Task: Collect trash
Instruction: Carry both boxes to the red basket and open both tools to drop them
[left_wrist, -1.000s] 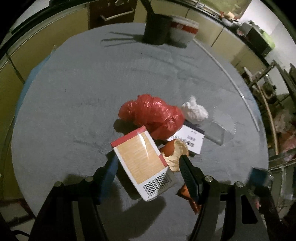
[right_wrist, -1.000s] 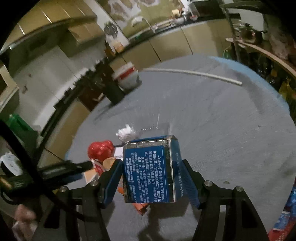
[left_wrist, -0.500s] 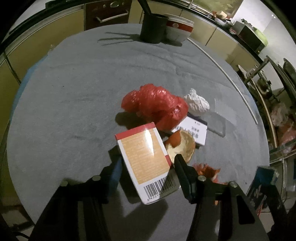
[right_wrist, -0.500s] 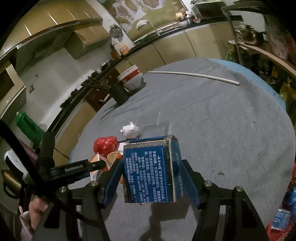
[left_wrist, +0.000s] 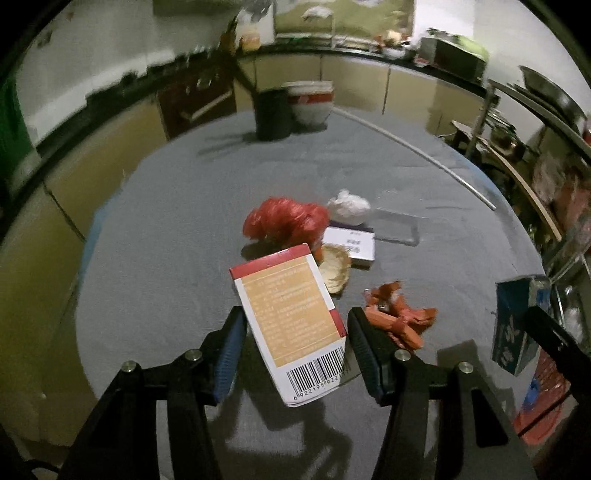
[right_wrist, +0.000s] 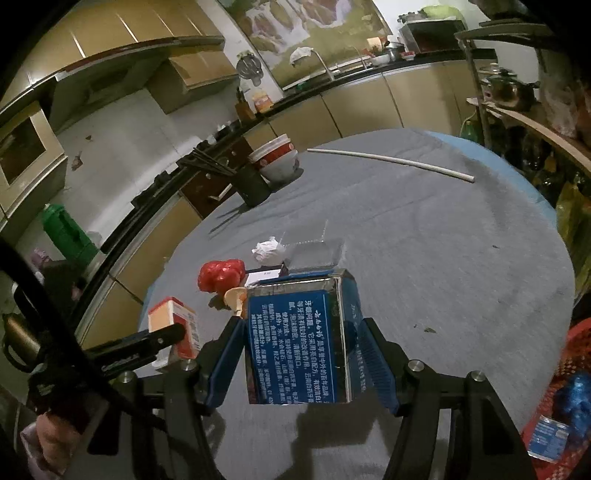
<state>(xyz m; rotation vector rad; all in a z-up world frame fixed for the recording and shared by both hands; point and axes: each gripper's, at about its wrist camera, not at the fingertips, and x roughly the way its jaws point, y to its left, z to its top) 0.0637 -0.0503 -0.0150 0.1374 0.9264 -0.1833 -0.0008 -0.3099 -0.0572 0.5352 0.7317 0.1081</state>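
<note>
Left wrist view: the left gripper (left_wrist: 295, 343) is pinching an orange-and-white carton (left_wrist: 291, 325), its jaws having just been closing on it, the carton's long axis running forward and tilted; the rest of the trash is lying ahead on the grey table (left_wrist: 184, 206), an orange wrapper (left_wrist: 400, 317) just right of the fingers, a red bag (left_wrist: 286, 221) farther off; right wrist view: the right gripper (right_wrist: 301, 350) is clamping a blue box (right_wrist: 301, 343) upright above the table, the red bag (right_wrist: 220, 275) lying forward-left, nearer the left hand.

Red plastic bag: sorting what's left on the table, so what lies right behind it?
Behind the red plastic bag sits a crumpled white tissue on the grey tablecloth. Anything beneath the bag is covered.
</note>
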